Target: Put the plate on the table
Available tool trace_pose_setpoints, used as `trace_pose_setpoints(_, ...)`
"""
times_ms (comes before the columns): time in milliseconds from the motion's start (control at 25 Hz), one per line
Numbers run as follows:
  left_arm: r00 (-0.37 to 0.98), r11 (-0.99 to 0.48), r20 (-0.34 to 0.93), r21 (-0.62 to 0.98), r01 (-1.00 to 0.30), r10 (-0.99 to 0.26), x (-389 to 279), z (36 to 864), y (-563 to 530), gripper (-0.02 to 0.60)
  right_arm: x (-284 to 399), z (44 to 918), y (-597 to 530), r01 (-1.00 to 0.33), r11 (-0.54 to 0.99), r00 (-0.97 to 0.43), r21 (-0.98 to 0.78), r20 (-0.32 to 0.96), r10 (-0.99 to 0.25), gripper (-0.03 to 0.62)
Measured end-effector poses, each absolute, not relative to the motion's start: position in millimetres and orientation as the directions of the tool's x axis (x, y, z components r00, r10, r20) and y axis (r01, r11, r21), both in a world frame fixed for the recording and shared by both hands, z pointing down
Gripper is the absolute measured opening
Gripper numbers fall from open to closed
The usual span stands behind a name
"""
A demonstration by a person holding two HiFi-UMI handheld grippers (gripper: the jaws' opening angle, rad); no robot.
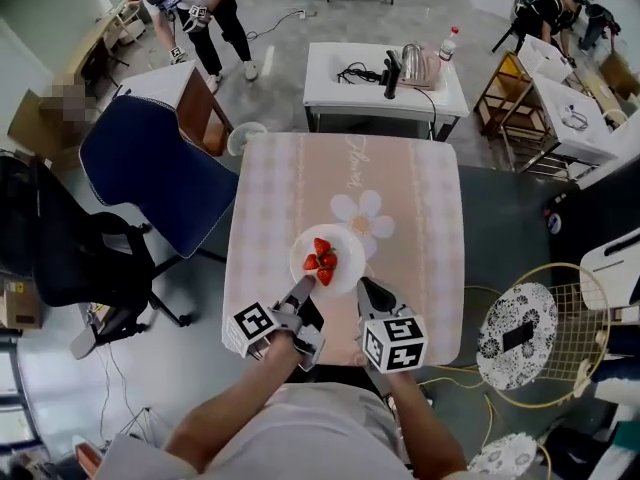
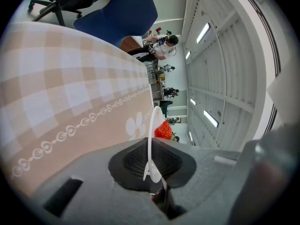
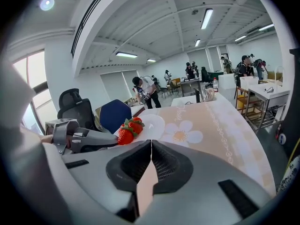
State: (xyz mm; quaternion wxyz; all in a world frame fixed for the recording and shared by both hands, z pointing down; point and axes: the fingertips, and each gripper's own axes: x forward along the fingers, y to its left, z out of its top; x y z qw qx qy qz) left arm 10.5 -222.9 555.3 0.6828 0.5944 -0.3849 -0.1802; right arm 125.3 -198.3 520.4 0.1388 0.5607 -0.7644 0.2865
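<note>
Two claws: left claw [image 1: 301, 288] pinches the plate [image 1: 346, 242], seemingly almost down on the table [image 1: 270, 193], not yet let go; right claw [image 1: 367, 286] is closed, empty.

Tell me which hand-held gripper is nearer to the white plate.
Left. The left hand-held gripper is shut on the plate; the right hand-held gripper, shut and empty, sits beside its near-right edge.

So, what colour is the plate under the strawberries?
The plate is white; the head view shows it best.
</note>
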Motion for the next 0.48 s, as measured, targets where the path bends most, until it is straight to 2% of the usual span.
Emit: trace_pose_setpoints(480,0.582,0.235,0.352,0.934,-0.269,-0.733,48.9,581.8,-257.1,0.018,156.8,555.1,-225.9,-0.904,0.253,-0.412,-0.344,0.545,-0.73,0.005)
